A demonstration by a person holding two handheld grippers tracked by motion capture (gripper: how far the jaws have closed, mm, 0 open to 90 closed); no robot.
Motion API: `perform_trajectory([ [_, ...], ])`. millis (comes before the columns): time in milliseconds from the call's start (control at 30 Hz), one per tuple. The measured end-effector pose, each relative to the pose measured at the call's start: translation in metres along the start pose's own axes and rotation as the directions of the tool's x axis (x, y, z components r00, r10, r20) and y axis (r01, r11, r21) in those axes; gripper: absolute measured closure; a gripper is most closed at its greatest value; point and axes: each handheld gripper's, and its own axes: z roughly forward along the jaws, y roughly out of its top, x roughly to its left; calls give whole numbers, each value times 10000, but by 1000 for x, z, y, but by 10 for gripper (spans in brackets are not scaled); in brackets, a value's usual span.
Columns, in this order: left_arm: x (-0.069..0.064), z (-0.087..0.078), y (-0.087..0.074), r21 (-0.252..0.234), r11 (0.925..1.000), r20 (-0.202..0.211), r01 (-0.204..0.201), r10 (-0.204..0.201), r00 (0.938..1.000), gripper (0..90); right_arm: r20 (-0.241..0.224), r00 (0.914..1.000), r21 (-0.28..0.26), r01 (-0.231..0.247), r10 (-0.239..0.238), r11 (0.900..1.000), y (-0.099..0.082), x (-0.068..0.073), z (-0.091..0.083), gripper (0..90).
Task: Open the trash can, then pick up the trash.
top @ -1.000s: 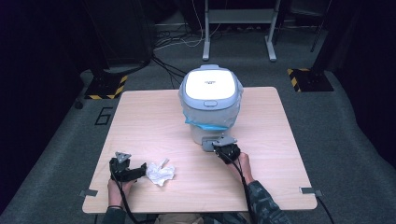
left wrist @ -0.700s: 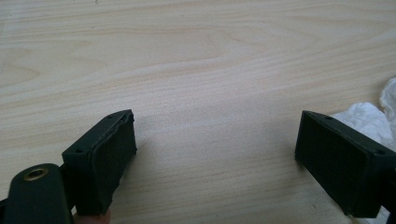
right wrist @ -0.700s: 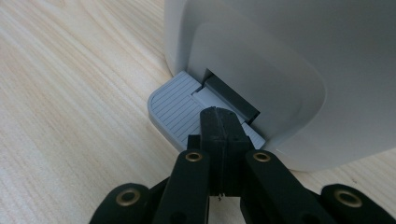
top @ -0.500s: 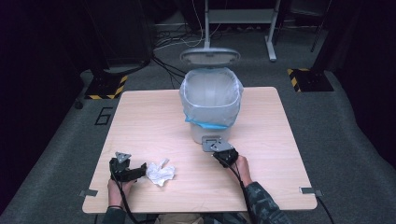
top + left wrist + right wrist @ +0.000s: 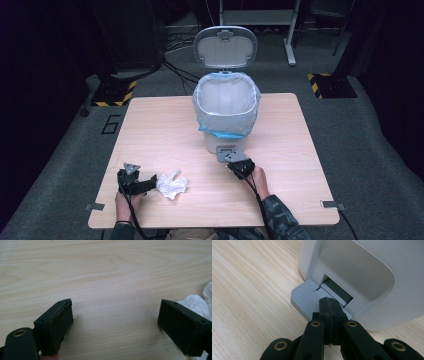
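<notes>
A: Right gripper (image 5: 331, 305): jaws pressed together, nothing between them. Tips rest on the grey ribbed plastic foot pedal (image 5: 306, 299) of the white plastic pedal bin (image 5: 226, 107).

B: Bin position?

A: Table centre, toward 12 o'clock on the pale wooden table (image 5: 160, 132). Its oval white lid (image 5: 225, 46) stands upright, open. A clear liner bag with a blue hem (image 5: 226, 104) is folded over the rim. In the high view the right gripper (image 5: 238, 164) sits just at 6 o'clock of the bin's base.

B: Left gripper?

A: Left gripper (image 5: 115, 322): jaws spread wide, bare tabletop between them. In the high view it (image 5: 150, 182) lies low on the table at about 7 o'clock from the bin, well apart from it.

B: Anything near it?

A: A crumpled white paper wad (image 5: 171, 186), just at 3 o'clock of the left gripper's tips. In the left gripper view the wad (image 5: 193, 304) shows behind the right-hand jaw; contact cannot be told.
</notes>
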Motion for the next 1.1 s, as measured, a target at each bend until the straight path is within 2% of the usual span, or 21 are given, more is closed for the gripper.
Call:
perform_trajectory([
  [167,2,-1,0,-80,9999,139,97,-95,9999,119,-23,10000,14,-31,31,10000,0,0,0,900],
  [233,4,-3,-1,-165,9993,216,334,-330,9992,102,-11,10000,6,-2,2,10000,0,0,0,900],
  [300,5,-8,0,-231,9990,125,370,-368,9992,95,-4,10000,-16,-24,24,10000,0,0,0,900],
  [500,-2,-29,6,-627,9972,324,413,-393,9987,93,-22,10000,2,-34,34,10000,0,1,0,900],
  [533,-3,-31,7,-635,9977,338,231,-209,9992,93,-22,10000,2,-34,34,10000,0,1,0,900],
  [567,-7,-33,8,-754,9966,413,331,-300,9987,93,-24,10000,-1,-30,30,10000,0,1,0,900],
  [600,-12,-37,10,-784,9968,525,139,-98,9986,93,16,10000,-7,-13,13,10000,0,0,0,900],
  [667,-15,-39,11,-814,9966,600,92,-43,9982,91,-23,10000,0,-34,34,10000,0,1,0,900],
  [833,-29,-46,16,-705,9967,800,-404,460,9957,85,-21,10000,-3,-36,36,10000,0,1,0,900],
  [1100,-52,-41,17,-475,9949,1036,-885,930,9903,74,-7,10000,-21,-24,24,10000,0,0,0,900],
])
